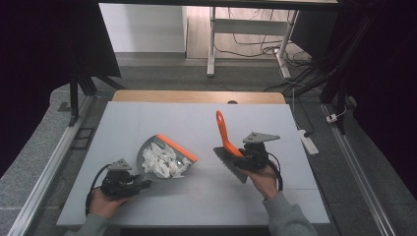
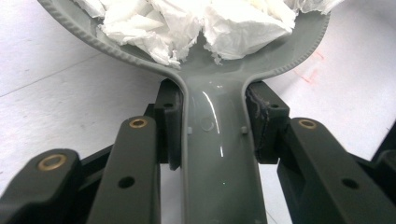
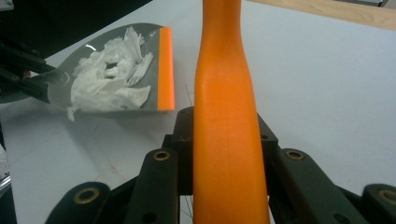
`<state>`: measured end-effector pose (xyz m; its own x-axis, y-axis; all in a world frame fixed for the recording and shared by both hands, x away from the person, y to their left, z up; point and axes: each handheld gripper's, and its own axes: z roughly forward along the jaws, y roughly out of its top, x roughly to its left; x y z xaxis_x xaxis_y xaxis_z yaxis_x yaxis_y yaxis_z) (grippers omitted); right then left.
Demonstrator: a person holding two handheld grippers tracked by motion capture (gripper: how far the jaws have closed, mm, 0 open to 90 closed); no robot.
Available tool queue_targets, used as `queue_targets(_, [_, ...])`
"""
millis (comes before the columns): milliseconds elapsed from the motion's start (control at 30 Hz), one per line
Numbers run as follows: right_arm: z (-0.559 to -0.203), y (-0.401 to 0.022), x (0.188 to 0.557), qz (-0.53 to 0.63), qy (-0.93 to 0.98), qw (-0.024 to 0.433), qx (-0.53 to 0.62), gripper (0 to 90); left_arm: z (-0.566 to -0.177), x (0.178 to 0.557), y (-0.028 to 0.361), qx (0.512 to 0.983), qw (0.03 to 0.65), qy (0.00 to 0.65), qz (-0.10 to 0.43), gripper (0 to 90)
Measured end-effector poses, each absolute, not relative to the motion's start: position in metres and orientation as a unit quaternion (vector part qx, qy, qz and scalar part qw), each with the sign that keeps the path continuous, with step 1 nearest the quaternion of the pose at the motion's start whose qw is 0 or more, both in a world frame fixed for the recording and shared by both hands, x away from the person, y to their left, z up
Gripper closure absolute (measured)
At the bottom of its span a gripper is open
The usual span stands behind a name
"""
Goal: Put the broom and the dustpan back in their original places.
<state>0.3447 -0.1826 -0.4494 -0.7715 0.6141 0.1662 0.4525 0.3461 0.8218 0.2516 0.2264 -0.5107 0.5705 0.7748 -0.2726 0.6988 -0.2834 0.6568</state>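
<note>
A grey dustpan (image 1: 147,147) with an orange lip (image 1: 177,148) rests on the white table (image 1: 157,113), left of centre, holding crumpled white paper scraps (image 1: 162,162). My left gripper (image 1: 129,183) is shut on the dustpan's grey handle (image 2: 217,154), with both jaws pressed against its sides. The paper scraps (image 2: 187,23) lie just beyond the handle in the pan. My right gripper (image 1: 248,157) is shut on the orange handle (image 1: 223,132) of a hand brush, whose dark bristles (image 1: 230,164) point down toward the table. The orange handle (image 3: 226,116) rises between the right jaws, and the dustpan (image 3: 93,65) lies beyond at left.
The table's wooden back edge (image 1: 196,96) runs across the far side. Dark frame posts (image 1: 74,93) stand at the left, and a white desk frame (image 1: 212,44) and cables (image 1: 255,49) lie on the floor behind. A white power strip (image 1: 307,140) hangs off the table's right side.
</note>
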Motion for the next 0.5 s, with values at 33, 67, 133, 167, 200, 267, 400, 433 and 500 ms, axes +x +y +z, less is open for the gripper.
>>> queue_targets(33, [-0.449, -0.183, 0.344, 0.467, 0.816, 0.085, 0.328, 70.8, -0.511, 0.252, 0.227, 0.797, 0.38, 0.466, 0.054, 60.9])
queue_targets(67, [-0.449, -0.183, 0.343, 0.468, 0.817, 0.085, 0.327, 70.8, -0.511, 0.252, 0.229, 0.795, 0.379, 0.47, 0.056, 60.9])
queue_targets(133, [-0.45, -0.185, 0.342, 0.468, 0.817, 0.085, 0.327, 70.8, -0.512, 0.252, 0.232, 0.79, 0.378, 0.479, 0.06, 60.9])
queue_targets(167, [-0.45, -0.185, 0.342, 0.467, 0.817, 0.084, 0.328, 70.7, -0.512, 0.252, 0.233, 0.787, 0.377, 0.484, 0.063, 60.9])
queue_targets(200, [-0.451, -0.186, 0.341, 0.468, 0.817, 0.083, 0.327, 70.8, -0.513, 0.252, 0.235, 0.785, 0.377, 0.488, 0.065, 60.9])
queue_targets(267, [-0.452, -0.188, 0.34, 0.465, 0.818, 0.081, 0.329, 70.7, -0.513, 0.253, 0.238, 0.779, 0.38, 0.495, 0.066, 60.9])
queue_targets(400, [-0.457, -0.192, 0.337, 0.461, 0.821, 0.079, 0.328, 70.7, -0.514, 0.253, 0.241, 0.769, 0.386, 0.505, 0.07, 60.9])
queue_targets(433, [-0.458, -0.194, 0.336, 0.459, 0.821, 0.078, 0.331, 70.8, -0.514, 0.253, 0.242, 0.767, 0.385, 0.509, 0.071, 60.9])
queue_targets(500, [-0.46, -0.196, 0.335, 0.457, 0.821, 0.077, 0.334, 70.7, -0.515, 0.252, 0.243, 0.764, 0.38, 0.516, 0.075, 60.9])
